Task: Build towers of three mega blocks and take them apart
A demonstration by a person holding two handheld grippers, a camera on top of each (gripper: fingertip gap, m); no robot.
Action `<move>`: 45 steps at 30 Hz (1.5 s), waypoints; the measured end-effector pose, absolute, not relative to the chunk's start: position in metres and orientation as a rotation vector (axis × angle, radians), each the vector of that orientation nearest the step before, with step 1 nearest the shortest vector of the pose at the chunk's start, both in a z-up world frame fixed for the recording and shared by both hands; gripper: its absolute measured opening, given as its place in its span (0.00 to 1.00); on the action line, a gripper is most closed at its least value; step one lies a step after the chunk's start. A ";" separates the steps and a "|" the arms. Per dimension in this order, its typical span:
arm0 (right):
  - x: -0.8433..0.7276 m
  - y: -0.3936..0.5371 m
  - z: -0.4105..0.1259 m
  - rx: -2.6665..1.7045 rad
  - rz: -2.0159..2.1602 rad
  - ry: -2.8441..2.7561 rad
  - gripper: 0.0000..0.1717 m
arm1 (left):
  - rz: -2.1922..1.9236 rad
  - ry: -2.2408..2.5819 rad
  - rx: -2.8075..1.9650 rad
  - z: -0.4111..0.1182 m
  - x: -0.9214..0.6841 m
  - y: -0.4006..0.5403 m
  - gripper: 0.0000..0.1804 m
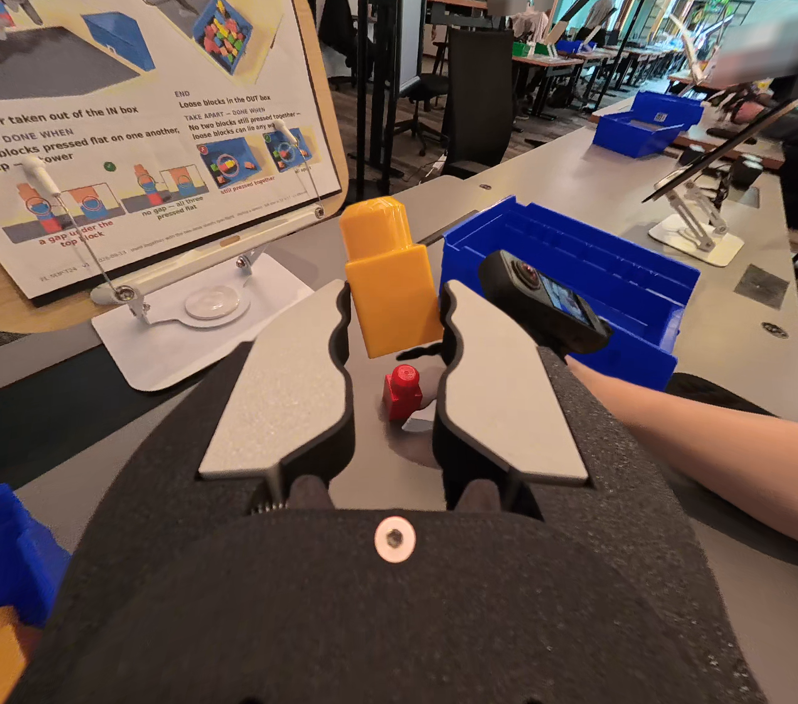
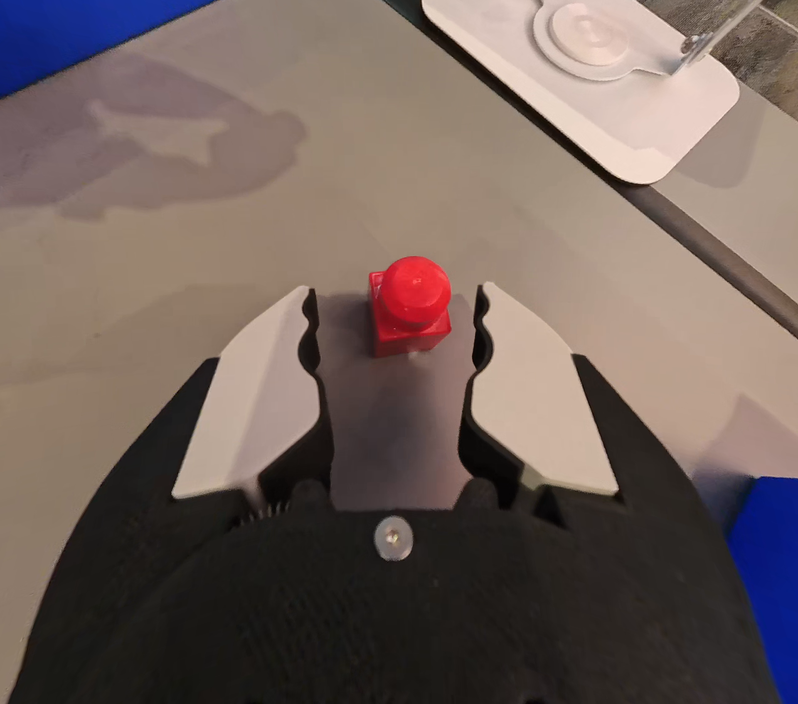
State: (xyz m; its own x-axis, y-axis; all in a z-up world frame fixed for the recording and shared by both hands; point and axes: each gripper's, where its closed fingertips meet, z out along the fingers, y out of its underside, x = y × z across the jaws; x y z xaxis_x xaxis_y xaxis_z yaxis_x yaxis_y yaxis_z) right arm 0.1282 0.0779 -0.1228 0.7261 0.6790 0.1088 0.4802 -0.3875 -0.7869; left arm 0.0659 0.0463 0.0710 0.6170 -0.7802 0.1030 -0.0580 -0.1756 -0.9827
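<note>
While one block is carried and the other waits, the figure shows:
Orange block [image 1: 391,294]: rigid, glossy, probably light; clamped on flat sides by left gripper [image 1: 395,314], above the table [image 2: 302,208].
Red block [image 2: 408,311]: upright on table; best gripped on flat sides.
Right gripper [image 2: 395,320]: wide open, straddling it, pads apart.

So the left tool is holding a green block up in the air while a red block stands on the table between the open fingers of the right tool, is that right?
Not quite: the block in the left tool is orange, not green, as the left wrist view shows. The rest holds: it is held up off the table, and the red block stands on the table between the open fingers of the right tool, touching neither.
</note>
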 end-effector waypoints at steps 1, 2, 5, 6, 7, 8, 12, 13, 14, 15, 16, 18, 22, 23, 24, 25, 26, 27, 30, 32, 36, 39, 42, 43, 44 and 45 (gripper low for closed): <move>0.127 0.078 -0.124 -2.062 0.280 -0.883 0.39 | -0.758 0.697 -1.637 0.072 0.065 0.047 0.22; 0.128 0.078 -0.125 -2.067 0.264 -0.884 0.37 | -0.764 0.693 -1.638 0.073 0.063 0.047 0.22; 0.128 0.078 -0.130 -2.079 0.245 -0.892 0.35 | -0.775 0.685 -1.640 0.074 0.061 0.047 0.22; 0.128 0.078 -0.132 -2.088 0.240 -0.894 0.35 | -0.785 0.686 -1.641 0.075 0.060 0.047 0.22; 0.129 0.079 -0.134 -2.087 0.235 -0.890 0.35 | -0.794 0.681 -1.641 0.075 0.059 0.046 0.22; 0.130 0.080 -0.135 -2.086 0.232 -0.886 0.35 | -0.801 0.672 -1.640 0.076 0.058 0.047 0.22; 0.132 0.082 -0.140 -2.092 0.259 -0.862 0.30 | -0.804 0.647 -1.646 0.074 0.053 0.050 0.22; 0.132 0.082 -0.139 -2.089 0.276 -0.857 0.26 | -0.805 0.643 -1.650 0.073 0.053 0.051 0.22; 0.132 0.083 -0.139 -2.086 0.293 -0.849 0.23 | -0.808 0.640 -1.655 0.071 0.053 0.052 0.22; 0.132 0.083 -0.139 -2.086 0.310 -0.844 0.22 | -0.808 0.636 -1.663 0.069 0.053 0.053 0.22; 0.132 0.082 -0.139 -2.091 0.328 -0.844 0.22 | -0.809 0.633 -1.668 0.068 0.052 0.054 0.22; 0.132 0.082 -0.139 -2.092 0.349 -0.848 0.22 | -0.812 0.630 -1.678 0.064 0.052 0.055 0.22; 0.131 0.082 -0.139 -2.092 0.361 -0.861 0.22 | -0.828 0.622 -1.683 0.062 0.053 0.056 0.22; 0.131 0.082 -0.139 -2.093 0.366 -0.863 0.22 | -0.831 0.623 -1.688 0.061 0.053 0.056 0.22; 0.131 0.082 -0.139 -2.095 0.370 -0.864 0.22 | -0.832 0.623 -1.694 0.059 0.053 0.057 0.22; 0.131 0.082 -0.138 -2.092 0.376 -0.863 0.22 | -0.832 0.623 -1.699 0.057 0.054 0.057 0.22; 0.131 0.082 -0.137 -2.092 0.384 -0.862 0.22 | -0.832 0.623 -1.706 0.055 0.054 0.058 0.22; 0.131 0.082 -0.136 -2.094 0.394 -0.861 0.22 | -0.831 0.624 -1.712 0.052 0.055 0.059 0.22; 0.132 0.082 -0.128 -2.085 0.426 -0.846 0.22 | -0.843 0.637 -1.726 0.046 0.060 0.059 0.22; 0.133 0.082 -0.119 -2.074 0.449 -0.832 0.22 | -0.870 0.656 -1.727 0.042 0.064 0.058 0.22; 0.132 0.075 -0.078 -2.027 0.558 -0.741 0.22 | -0.972 0.716 -1.710 0.042 0.073 0.048 0.22; 0.137 0.068 -0.036 -1.964 0.596 -0.681 0.22 | -0.997 0.749 -1.693 0.043 0.075 0.043 0.22; 0.150 0.061 -0.004 -1.898 0.600 -0.665 0.22 | -1.018 0.789 -1.668 0.045 0.079 0.037 0.22; 0.154 0.059 0.005 -1.880 0.622 -0.656 0.22 | -1.032 0.796 -1.654 0.046 0.081 0.035 0.22; 0.158 0.056 0.013 -1.863 0.645 -0.647 0.22 | -1.049 0.804 -1.649 0.046 0.084 0.032 0.22; 0.161 0.054 0.021 -1.844 0.668 -0.640 0.22 | -1.064 0.821 -1.650 0.045 0.087 0.030 0.22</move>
